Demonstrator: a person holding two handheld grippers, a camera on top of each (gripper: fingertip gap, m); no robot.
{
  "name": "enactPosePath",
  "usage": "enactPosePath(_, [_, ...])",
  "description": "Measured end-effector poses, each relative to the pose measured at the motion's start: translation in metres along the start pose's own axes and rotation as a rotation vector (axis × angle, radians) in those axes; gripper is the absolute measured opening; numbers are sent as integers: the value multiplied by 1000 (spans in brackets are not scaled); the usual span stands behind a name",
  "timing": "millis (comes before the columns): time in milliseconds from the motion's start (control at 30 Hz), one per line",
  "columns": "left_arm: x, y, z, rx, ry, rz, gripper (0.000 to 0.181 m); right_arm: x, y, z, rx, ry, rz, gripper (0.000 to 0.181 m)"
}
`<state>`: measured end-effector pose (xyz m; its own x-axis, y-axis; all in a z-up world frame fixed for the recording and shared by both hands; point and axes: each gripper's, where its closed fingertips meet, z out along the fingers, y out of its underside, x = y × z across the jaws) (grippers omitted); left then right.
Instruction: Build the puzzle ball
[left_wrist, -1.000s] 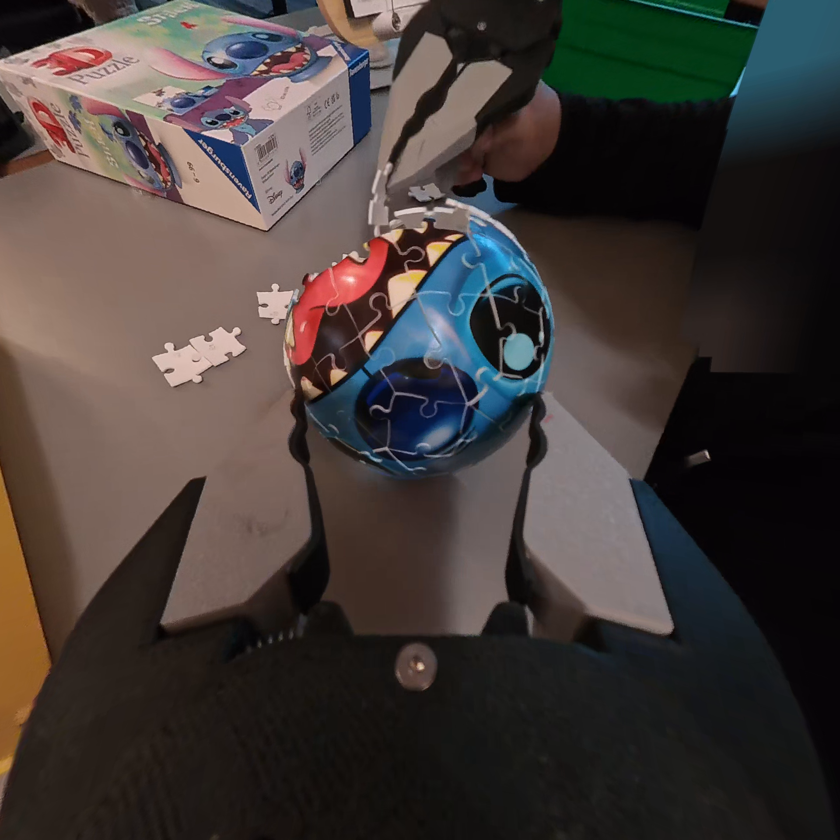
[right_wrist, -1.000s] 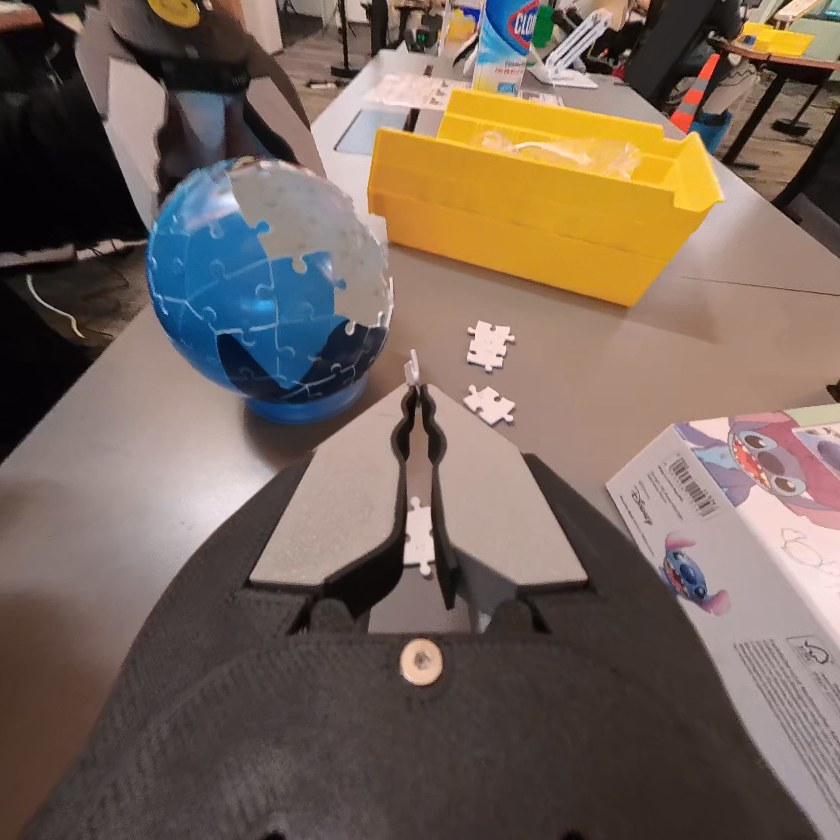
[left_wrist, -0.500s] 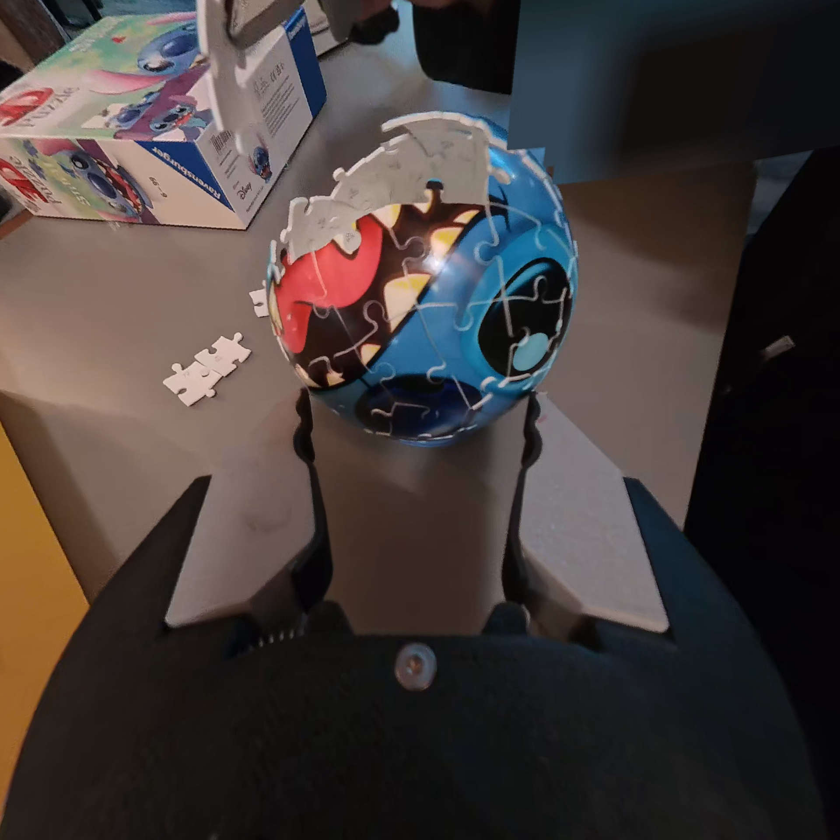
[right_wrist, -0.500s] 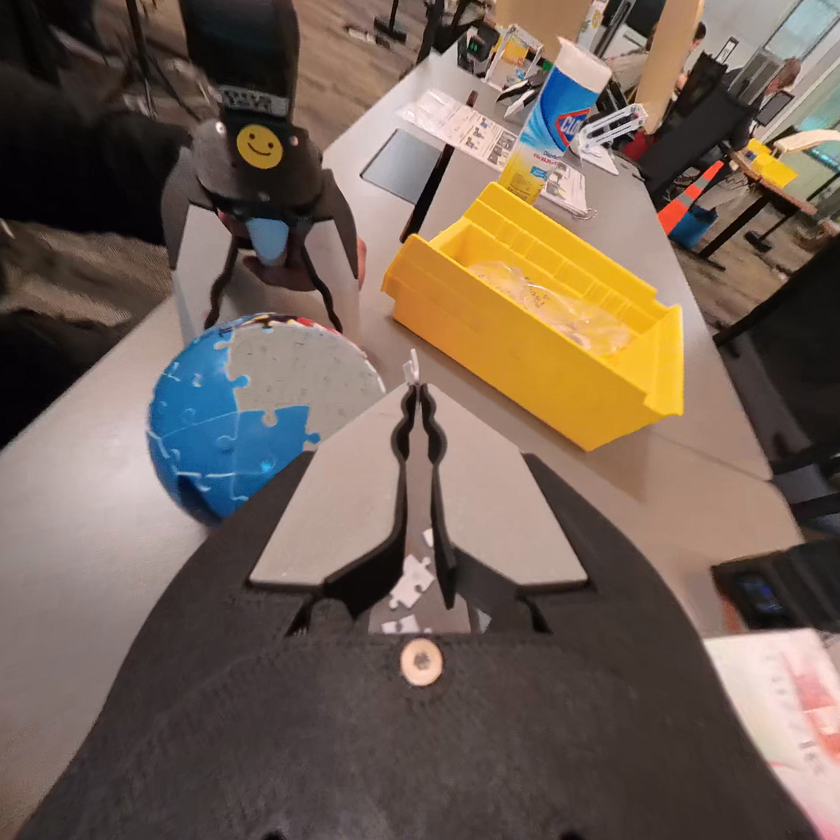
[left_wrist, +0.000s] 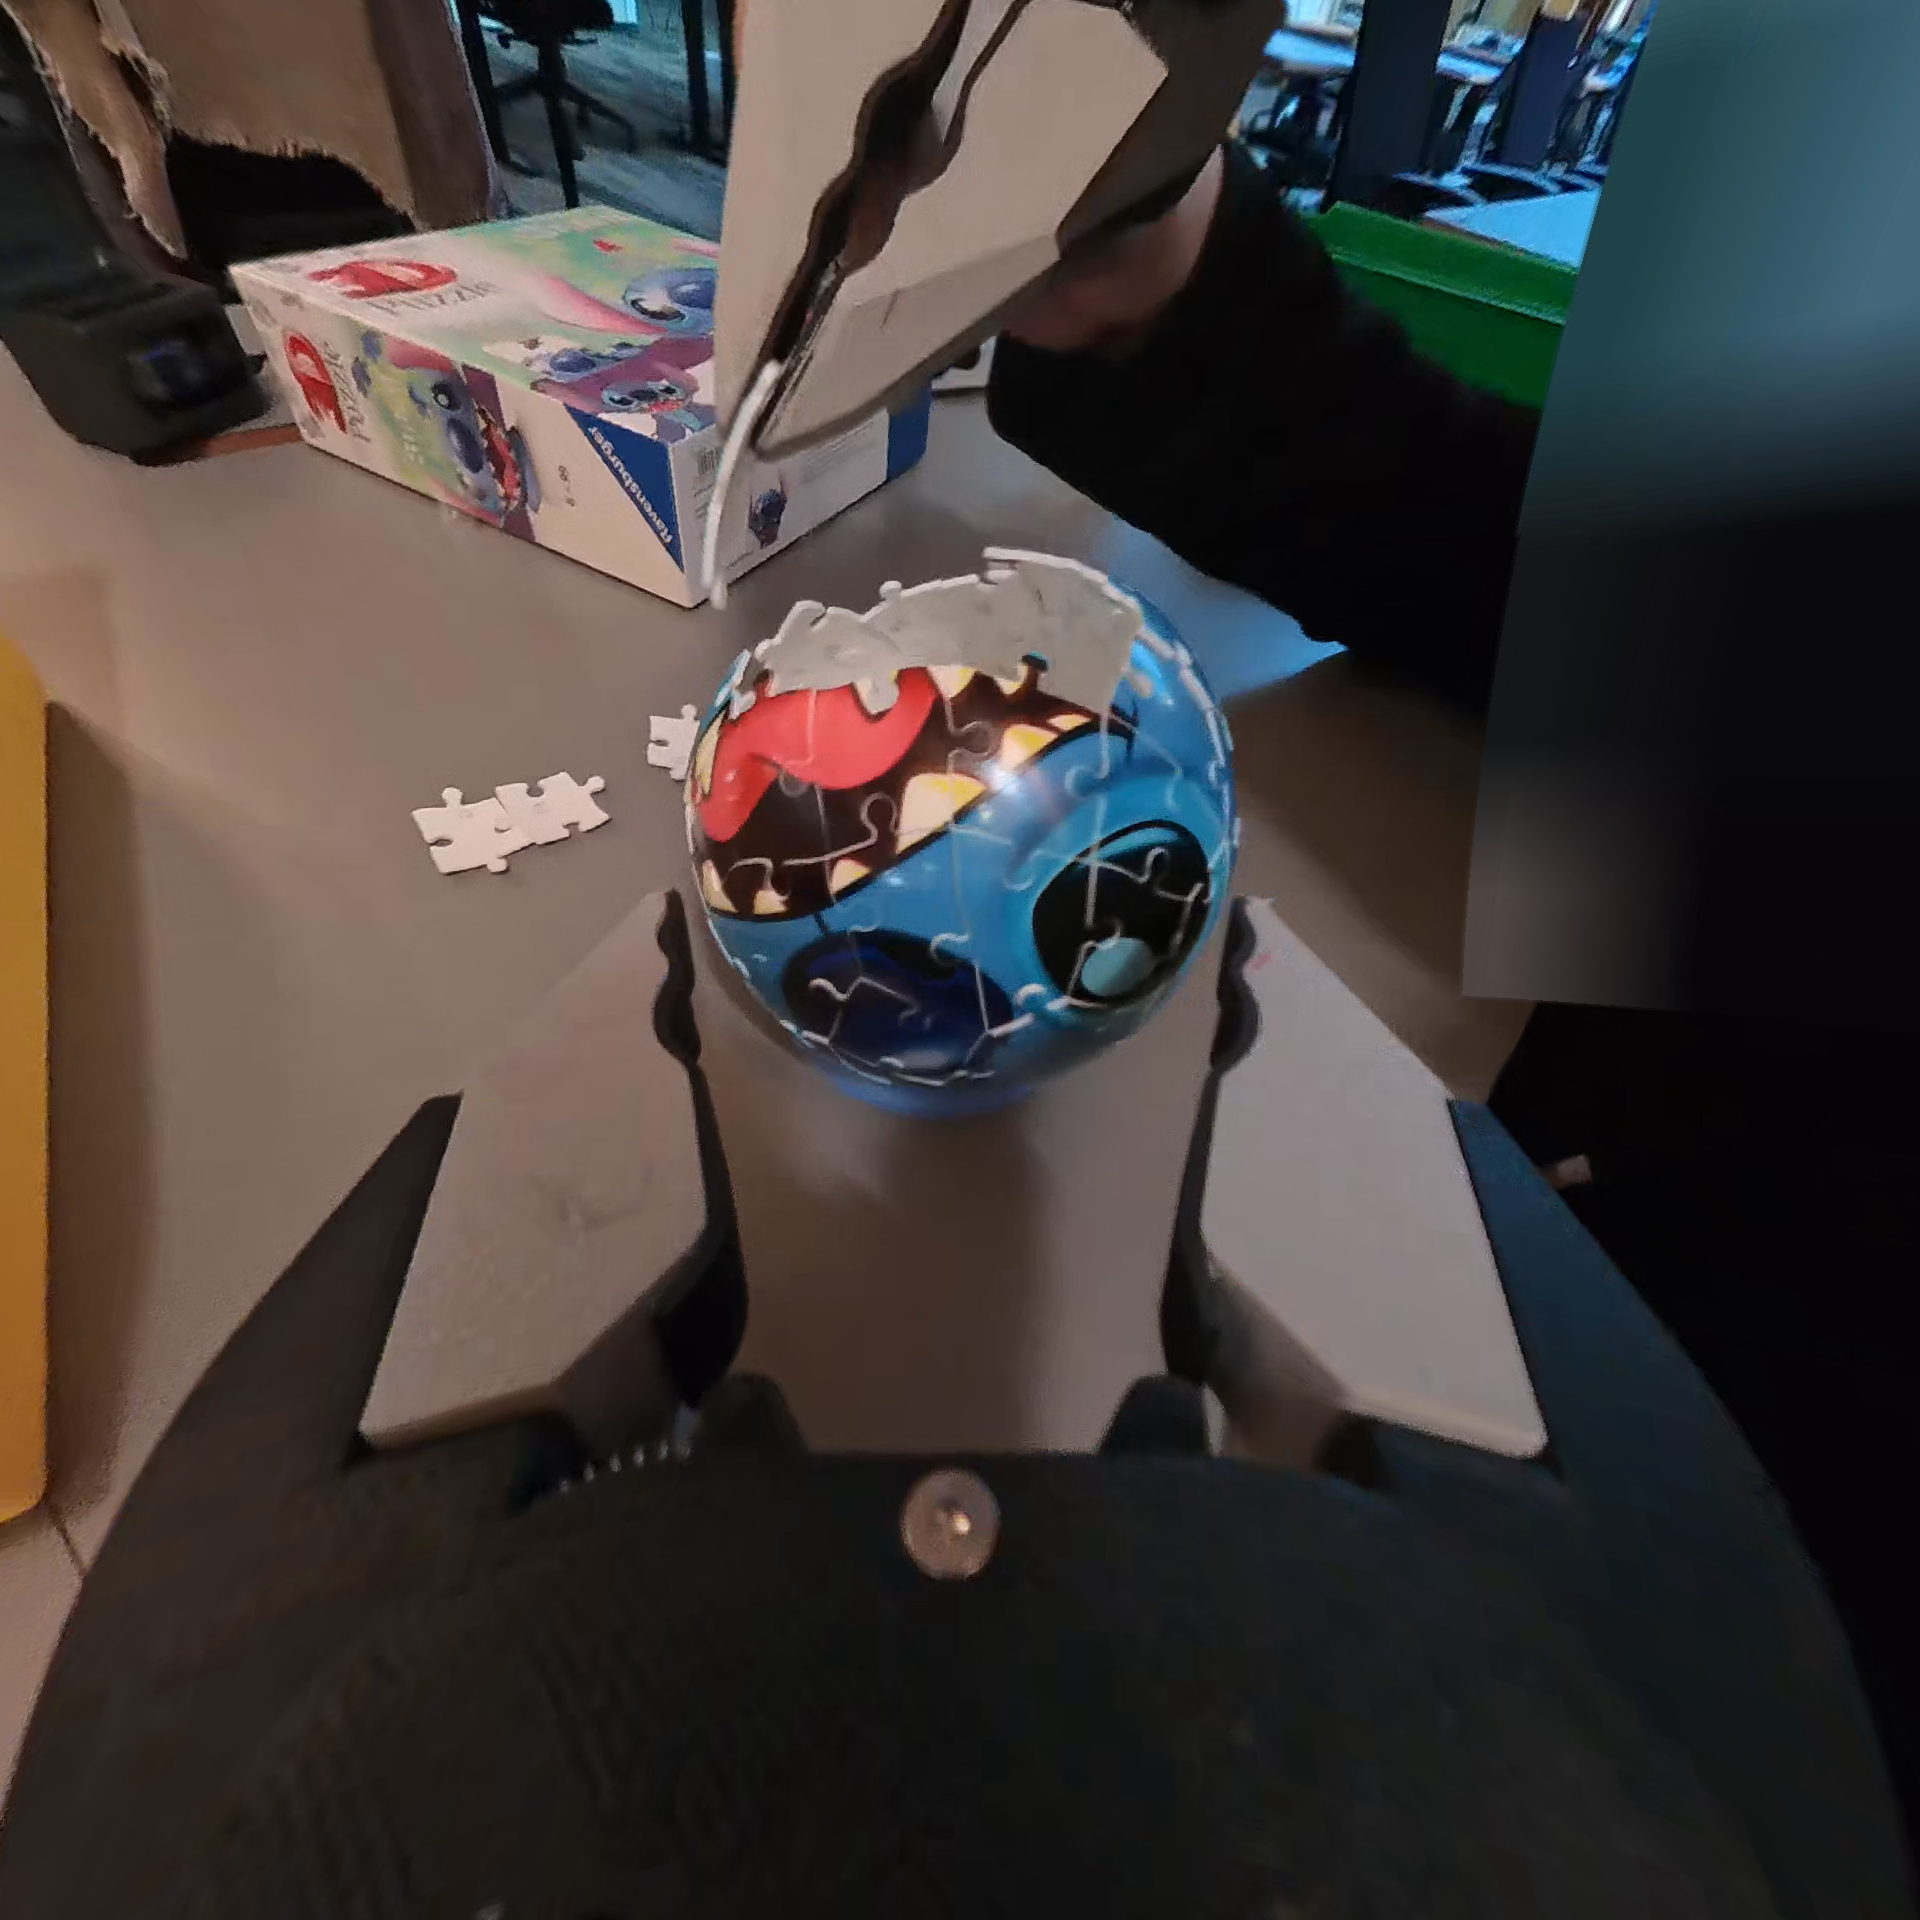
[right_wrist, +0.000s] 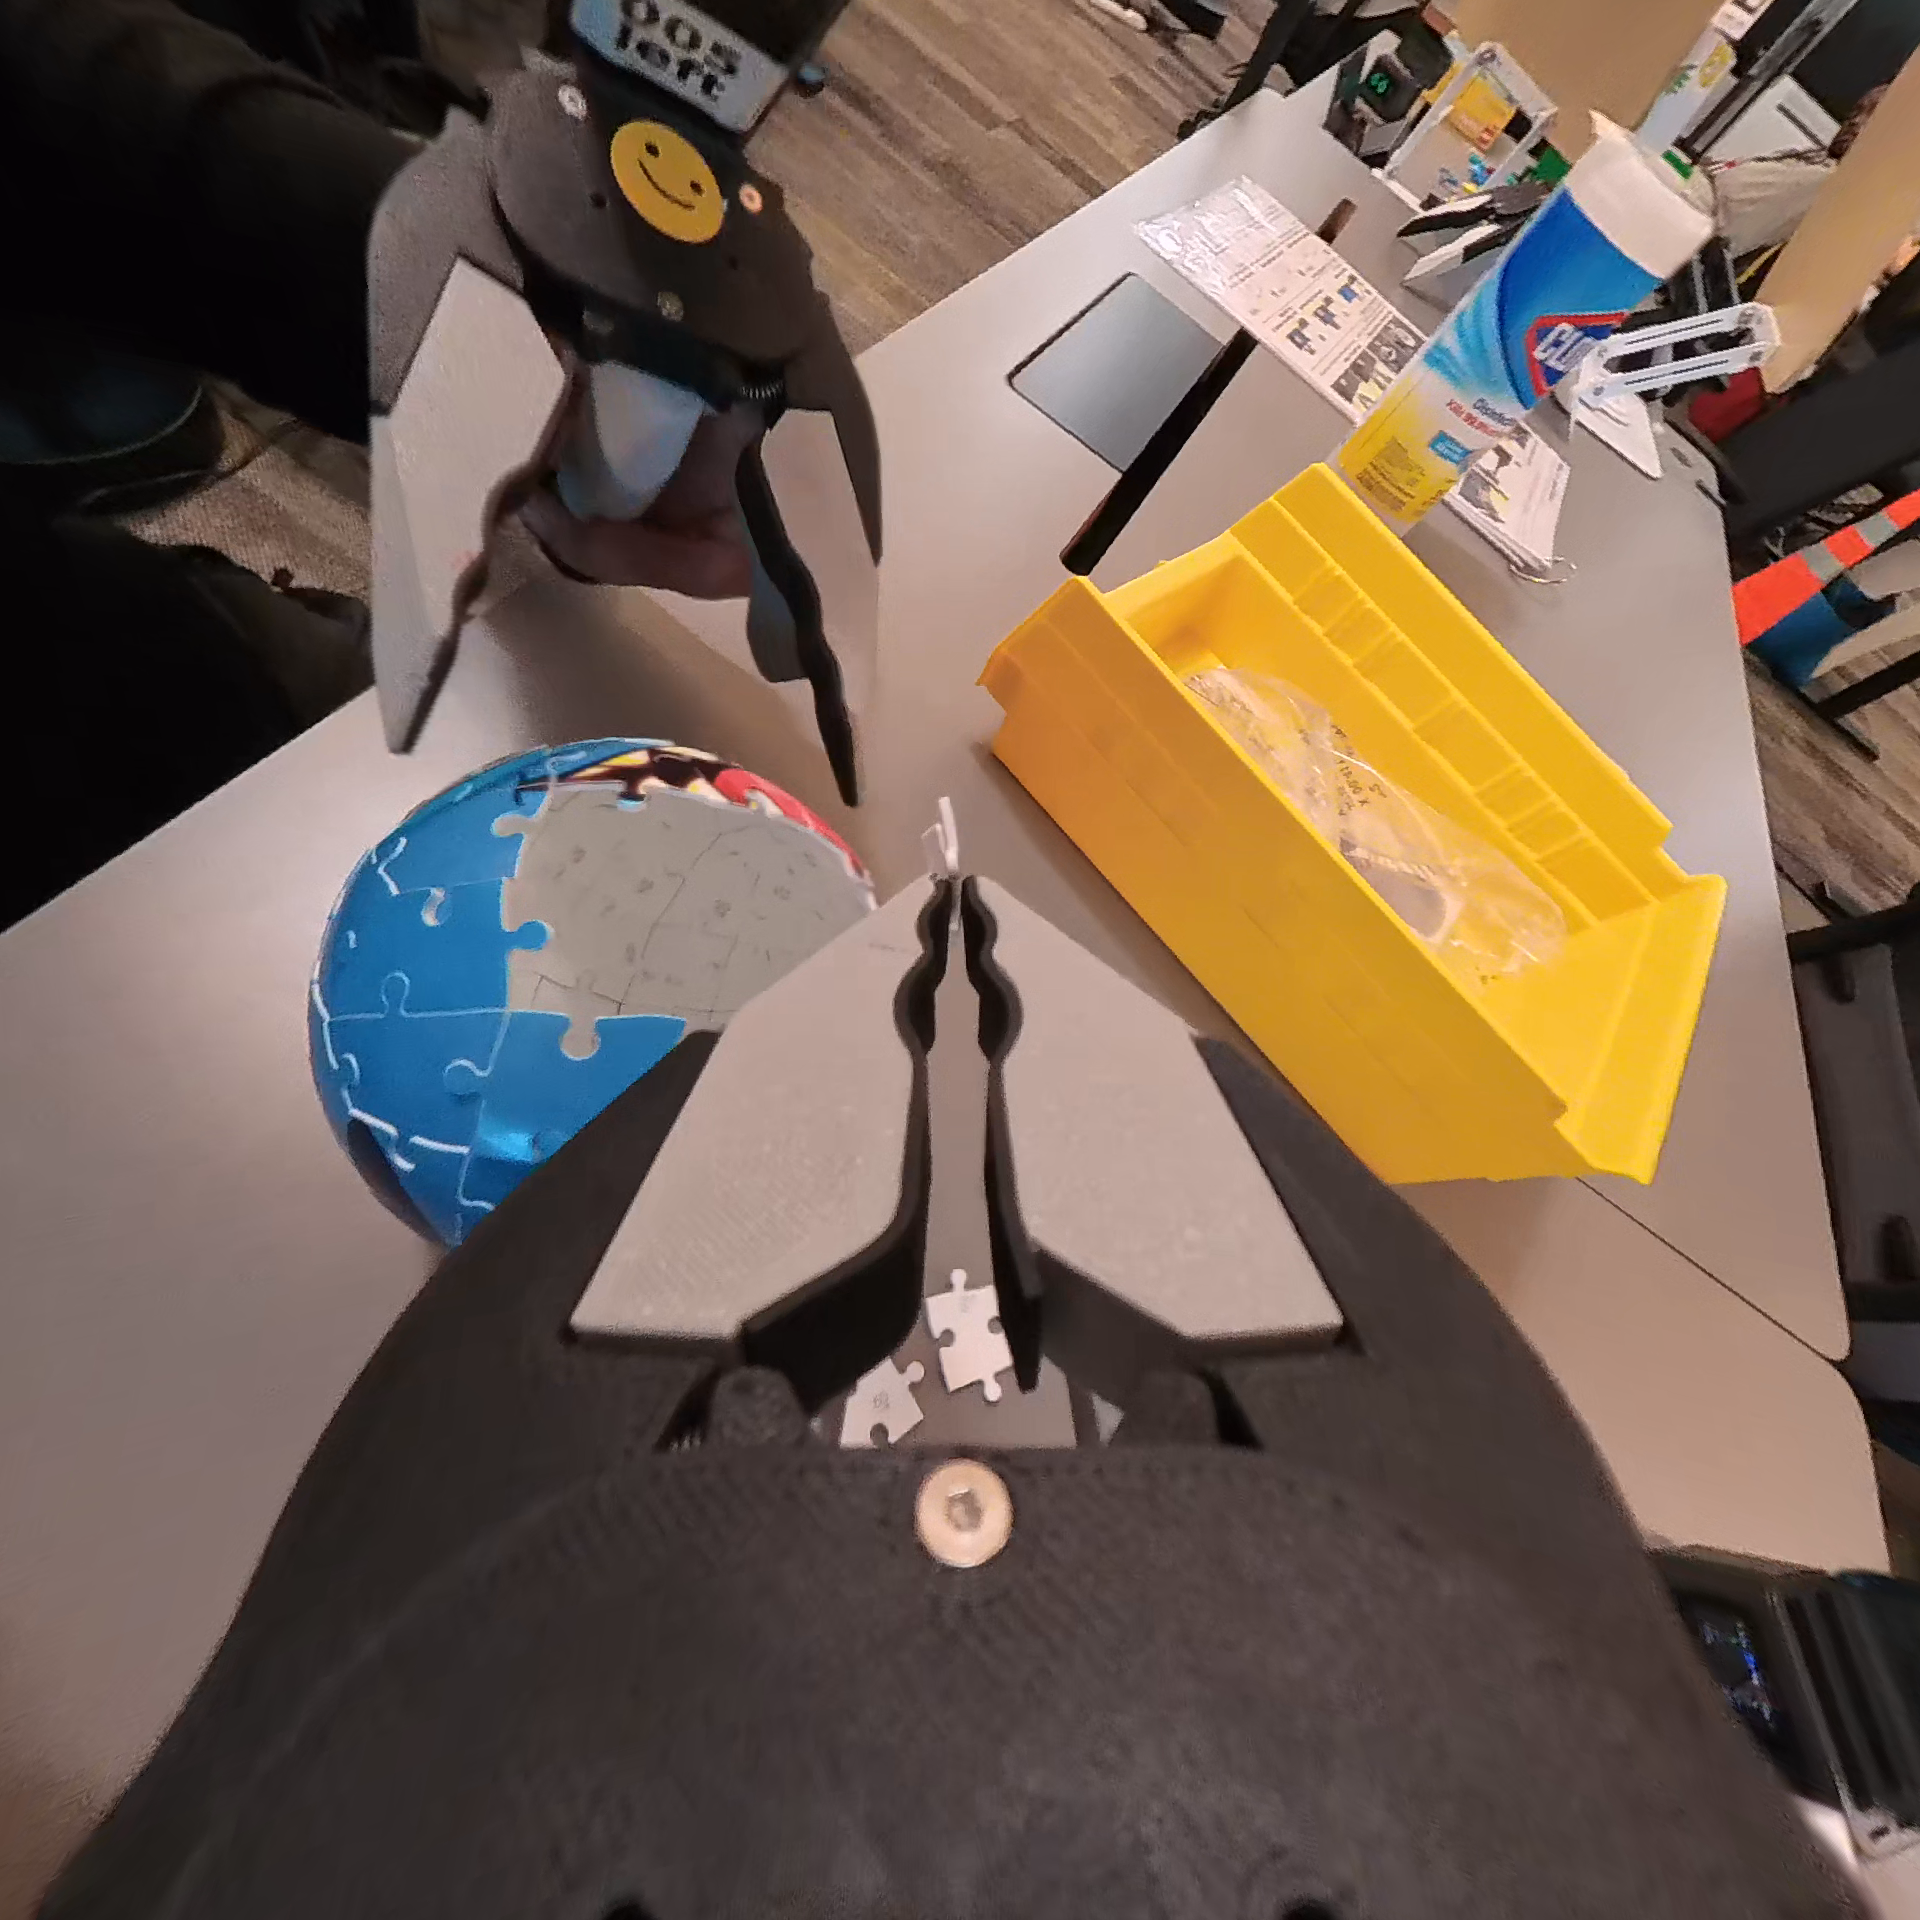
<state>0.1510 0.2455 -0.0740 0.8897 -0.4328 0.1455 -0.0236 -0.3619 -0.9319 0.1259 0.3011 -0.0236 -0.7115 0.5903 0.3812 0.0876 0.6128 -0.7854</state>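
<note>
Right wrist view: right gripper (right_wrist: 954, 902) jaws pinch puzzle piece (right_wrist: 942, 828) | left gripper (left_wrist: 951, 935) jaws wide, puzzle ball (left_wrist: 961, 852) between

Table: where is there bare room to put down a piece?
Free: the grey table left of the ball in the right wrist view, and the strip between ball and yellow bin. Crowded: between ball and box, where loose pieces lie.

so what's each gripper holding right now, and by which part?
Right gripper: shut on a white puzzle piece, pinched at its lower end, the rest sticking out past the tips. Left gripper: open, holding nothing, beside the puzzle ball.
</note>
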Motion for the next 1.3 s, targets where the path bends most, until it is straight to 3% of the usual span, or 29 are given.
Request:
enactPosePath(200, [-1, 16, 13, -97, -33, 85, 100, -4, 5, 9, -36, 0, -30, 0])
enactPosePath(833, [-8, 24, 17, -153, 107, 252, 93, -7, 17, 8, -157, 39, -151, 0])
enactPosePath(1133, [-5, -11, -17, -73, 138, 263, 78, -8, 17, 6, -175, 42, -189, 0])
enactPosePath(1300, [-10, -34, -19, -42, 173, 268, 72, -11, 14, 5, -167, 41, -210, 0])
